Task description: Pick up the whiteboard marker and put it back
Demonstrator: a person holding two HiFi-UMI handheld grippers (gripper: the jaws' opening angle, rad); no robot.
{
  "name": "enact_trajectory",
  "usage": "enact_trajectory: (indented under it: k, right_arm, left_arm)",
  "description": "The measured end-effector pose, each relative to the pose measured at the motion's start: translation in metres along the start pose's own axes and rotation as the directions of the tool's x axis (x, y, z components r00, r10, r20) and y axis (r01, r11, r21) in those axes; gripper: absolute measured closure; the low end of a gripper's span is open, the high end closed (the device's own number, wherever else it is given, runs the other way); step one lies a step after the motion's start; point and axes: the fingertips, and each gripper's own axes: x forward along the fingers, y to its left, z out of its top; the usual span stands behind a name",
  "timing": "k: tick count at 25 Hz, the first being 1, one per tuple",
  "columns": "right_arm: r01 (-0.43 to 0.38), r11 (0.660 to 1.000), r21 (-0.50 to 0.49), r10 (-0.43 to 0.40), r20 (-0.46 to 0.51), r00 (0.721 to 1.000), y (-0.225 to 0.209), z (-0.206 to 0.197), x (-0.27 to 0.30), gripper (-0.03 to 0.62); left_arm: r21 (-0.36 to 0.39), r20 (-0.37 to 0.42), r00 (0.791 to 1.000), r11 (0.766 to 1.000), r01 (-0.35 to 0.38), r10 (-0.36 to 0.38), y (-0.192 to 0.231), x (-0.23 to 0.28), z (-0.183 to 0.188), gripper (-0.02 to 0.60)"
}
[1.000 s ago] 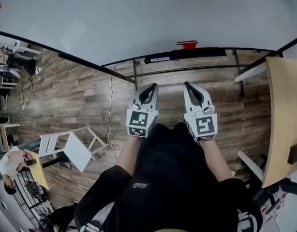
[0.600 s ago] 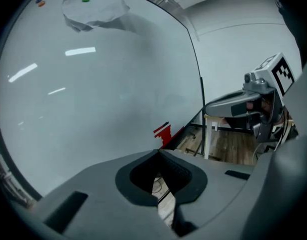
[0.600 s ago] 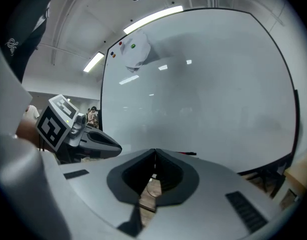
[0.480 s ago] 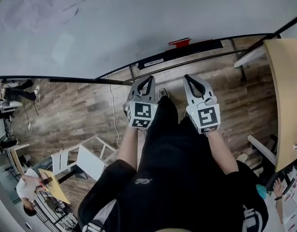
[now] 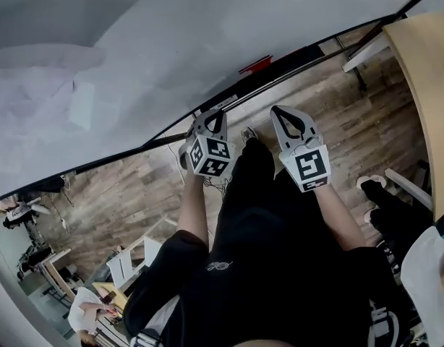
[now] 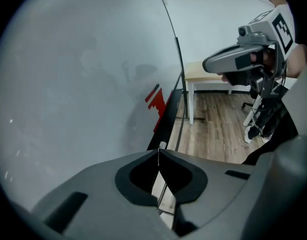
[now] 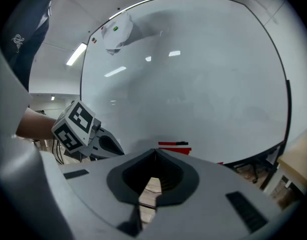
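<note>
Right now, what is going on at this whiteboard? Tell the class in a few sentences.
A person stands facing the whiteboard, holding one tool in each hand. The left hand-held gripper and the right hand-held gripper are both shut and empty. The red marker sits at the board's lower edge, not yet picked up.

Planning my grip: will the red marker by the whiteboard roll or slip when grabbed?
The red marker looks slim and straight, so probably stiff and light. Lying lengthwise along the whiteboard, it may roll if nudged. Slipperiness: too small to tell.
</note>
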Motion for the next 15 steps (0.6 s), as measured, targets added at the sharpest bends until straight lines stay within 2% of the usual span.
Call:
enact_trajectory:
  k: [6, 12, 13, 15]
  right_arm:
    - [0.043, 0.999, 0.016, -0.043, -0.010, 0.999, -0.012, -0.002, 0.009, 0.592]
    - [0.042, 0.999, 0.023, -0.041, -0.018, 0.999, -0.008, -0.005, 0.020, 0.592]
    - [0.043, 0.999, 0.024, -0.042, -0.019, 0.999, -0.008, -0.005, 0.021, 0.592]
    - [0.047, 0.999, 0.025, -0.046, -0.022, 0.999, -0.009, -0.007, 0.022, 0.592]
  left_arm:
    - [0.069, -0.083, 0.996, 0.997, 0.042, -0.037, 0.002, 0.025, -0.010, 0.574]
    - [0.113, -0.146, 0.988, 0.992, 0.064, -0.047, 0.005, 0.037, -0.023, 0.574]
    - [0.123, -0.160, 0.986, 0.990, 0.066, -0.046, 0.005, 0.040, -0.026, 0.567]
    - [0.146, -0.187, 0.981, 0.987, 0.074, -0.046, 0.006, 0.046, -0.032, 0.500]
